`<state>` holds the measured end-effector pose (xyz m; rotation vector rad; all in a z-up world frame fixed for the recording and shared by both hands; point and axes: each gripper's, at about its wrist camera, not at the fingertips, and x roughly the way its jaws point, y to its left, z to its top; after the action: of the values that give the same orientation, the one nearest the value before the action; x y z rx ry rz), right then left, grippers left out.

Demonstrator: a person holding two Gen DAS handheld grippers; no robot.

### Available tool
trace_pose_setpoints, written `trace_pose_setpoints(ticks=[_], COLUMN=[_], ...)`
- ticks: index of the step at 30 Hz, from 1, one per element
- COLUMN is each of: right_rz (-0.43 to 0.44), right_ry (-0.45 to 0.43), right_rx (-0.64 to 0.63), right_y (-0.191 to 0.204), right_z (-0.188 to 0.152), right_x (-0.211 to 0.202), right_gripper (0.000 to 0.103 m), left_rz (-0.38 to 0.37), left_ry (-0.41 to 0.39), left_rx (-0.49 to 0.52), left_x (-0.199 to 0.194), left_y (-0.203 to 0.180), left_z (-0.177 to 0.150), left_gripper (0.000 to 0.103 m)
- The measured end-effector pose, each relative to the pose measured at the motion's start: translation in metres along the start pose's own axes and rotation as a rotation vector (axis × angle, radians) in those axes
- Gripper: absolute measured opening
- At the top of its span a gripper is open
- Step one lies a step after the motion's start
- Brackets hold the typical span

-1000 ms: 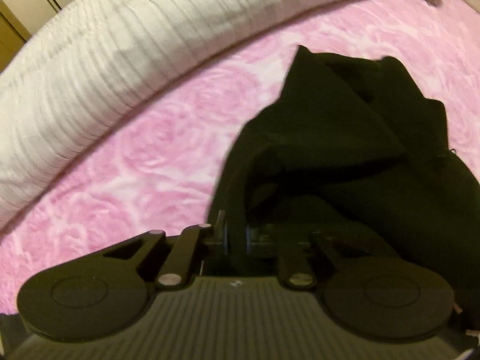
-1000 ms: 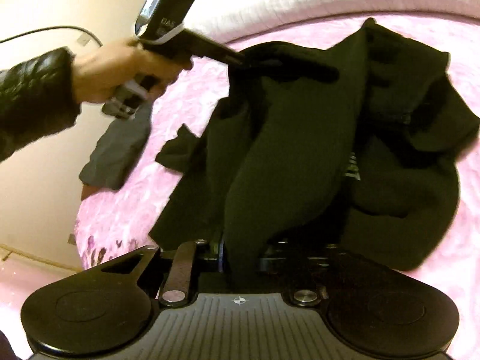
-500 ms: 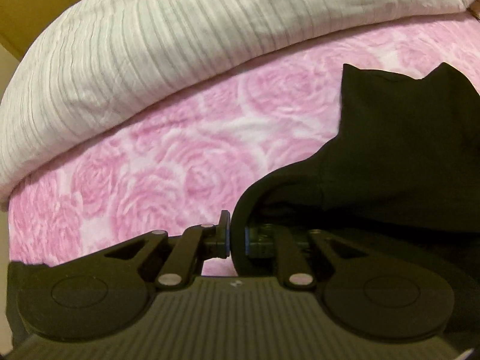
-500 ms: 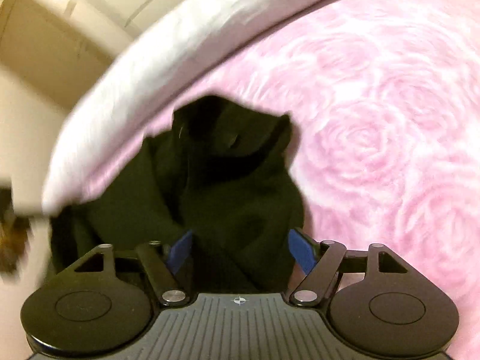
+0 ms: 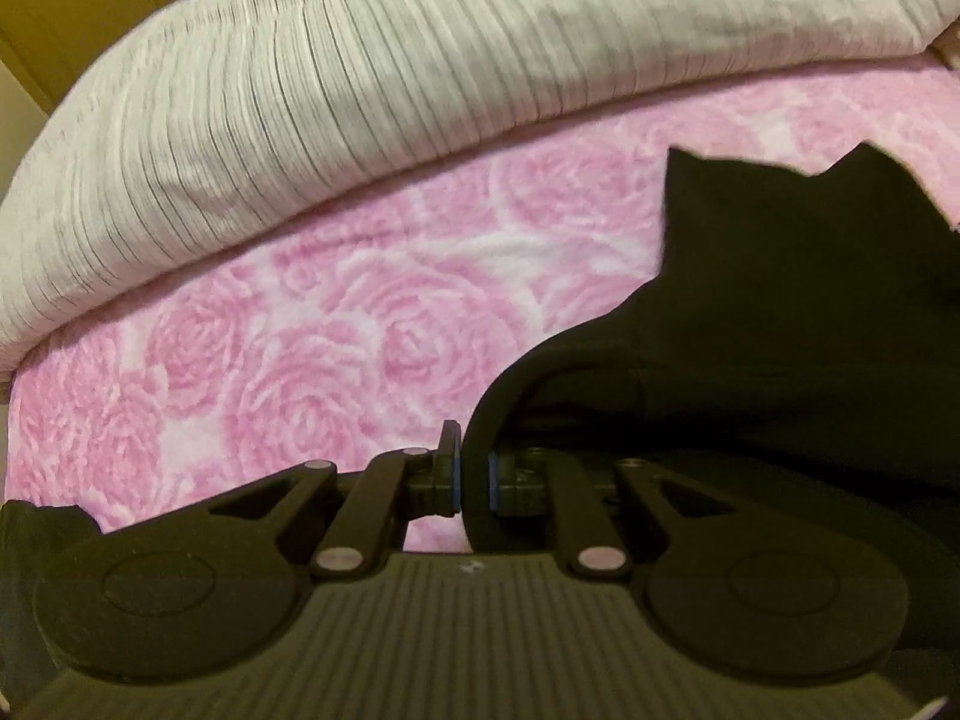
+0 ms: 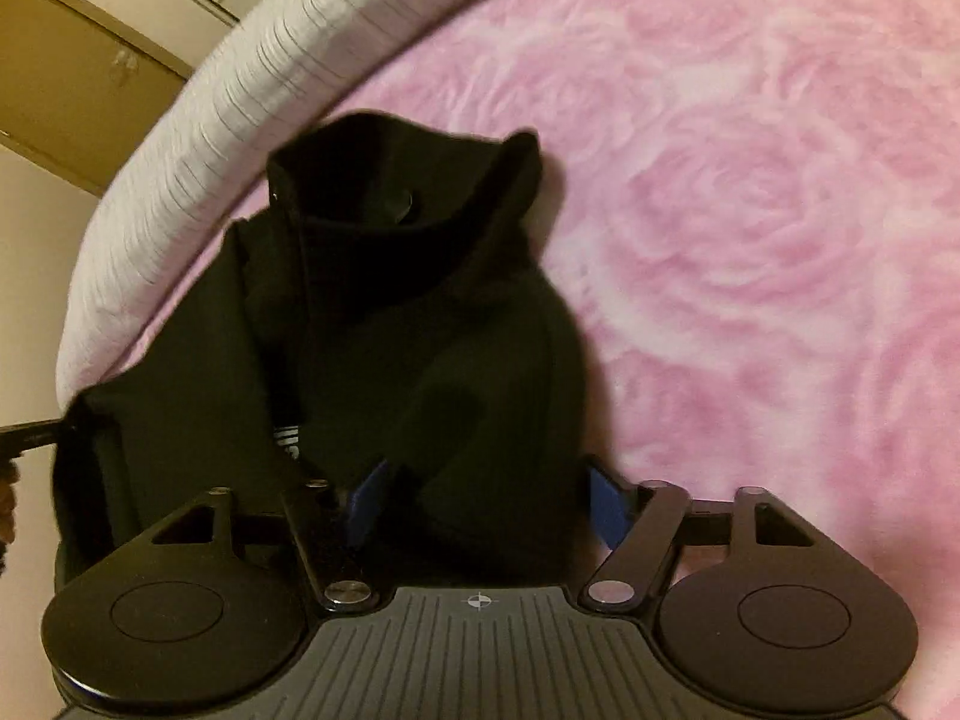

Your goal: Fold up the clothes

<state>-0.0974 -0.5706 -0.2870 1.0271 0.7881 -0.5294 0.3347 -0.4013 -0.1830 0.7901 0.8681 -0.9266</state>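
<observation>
Your left gripper (image 5: 473, 474) has its fingers pinched on an edge of the black hoodie (image 6: 384, 324), which lies bunched on the pink rose-patterned bed cover (image 6: 750, 210). Your right gripper (image 6: 483, 504) stands wide apart, cloth lying between its fingers, gripping nothing. Pulling from that single thin pinch could slip it free or drag the heap askew.

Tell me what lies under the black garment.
The black garment lies on the pink rose-print blanket, which shows around it in both views. Whatever lies directly beneath the cloth is covered. The left tongs pinch its edge; the right tongs stand open around it.
</observation>
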Motion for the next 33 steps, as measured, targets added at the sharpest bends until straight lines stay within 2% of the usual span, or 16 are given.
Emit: trace_pose_setpoints(ticks=[1,5,7,10,14,18,20,22,23,25,26,27,29,30,32,33], right_rz=[-0.015,-0.019,-0.008,-0.033,-0.069,-0.069,-0.065,-0.051,-0.046,-0.042,-0.037,-0.035,-0.057,-0.076,-0.174,-0.225], right_ry=[0.012,-0.036,-0.062,-0.114,-0.184,-0.268,-0.322,-0.396,-0.434,-0.465,-0.468,-0.452,-0.393,-0.345,-0.269,-0.24], right_rx=[0.004,-0.103,-0.179,-0.284,-0.422,-0.515,-0.563,-0.607,-0.628,-0.652,-0.65,-0.642,-0.666,-0.667,-0.67,-0.672], right_y=[0.001,0.019,0.029,0.044,0.063,0.098,0.118,0.135,0.143,0.152,0.153,0.152,0.145,0.138,0.124,0.116], right_z=[0.002,0.014,0.02,0.025,0.032,0.038,0.041,0.052,0.059,0.077,0.089,0.104,0.128,0.138,0.145,0.145], right_x=[-0.004,-0.053,-0.091,-0.169,-0.276,-0.374,-0.417,-0.439,-0.444,-0.418,-0.401,-0.376,-0.314,-0.279,-0.218,-0.192], right_gripper=[0.004,0.004,0.003,0.003,0.003,0.003,0.003,0.003,0.003,0.003,0.003,0.003,0.006,0.009,0.027,0.027], left_rz=[-0.001,-0.008,-0.009,0.003,-0.061,-0.12,-0.121,-0.123,-0.123,-0.127,-0.127,-0.117,-0.083,-0.076,-0.045,-0.017], left_ry=[-0.017,-0.081,-0.111,-0.164,-0.219,-0.289,-0.332,-0.365,-0.371,-0.361,-0.353,-0.328,-0.233,-0.182,-0.048,-0.005], left_rx=[-0.001,0.002,-0.005,-0.037,-0.127,-0.218,-0.268,-0.315,-0.332,-0.359,-0.381,-0.406,-0.455,-0.492,-0.527,-0.502], left_x=[-0.009,-0.056,-0.085,-0.147,-0.239,-0.327,-0.359,-0.373,-0.373,-0.351,-0.335,-0.312,-0.252,-0.225,-0.175,-0.158], left_y=[-0.001,-0.011,-0.017,-0.027,-0.036,-0.04,-0.036,-0.029,-0.025,-0.018,-0.013,-0.009,-0.004,0.0,-0.002,-0.01], left_z=[-0.001,-0.005,-0.009,-0.025,-0.054,-0.078,-0.083,-0.084,-0.083,-0.078,-0.077,-0.076,-0.075,-0.079,-0.088,-0.092], left_gripper=[0.006,0.006,0.006,0.006,0.006,0.006,0.006,0.006,0.006,0.007,0.012,0.023,0.032,0.029,0.026,0.026])
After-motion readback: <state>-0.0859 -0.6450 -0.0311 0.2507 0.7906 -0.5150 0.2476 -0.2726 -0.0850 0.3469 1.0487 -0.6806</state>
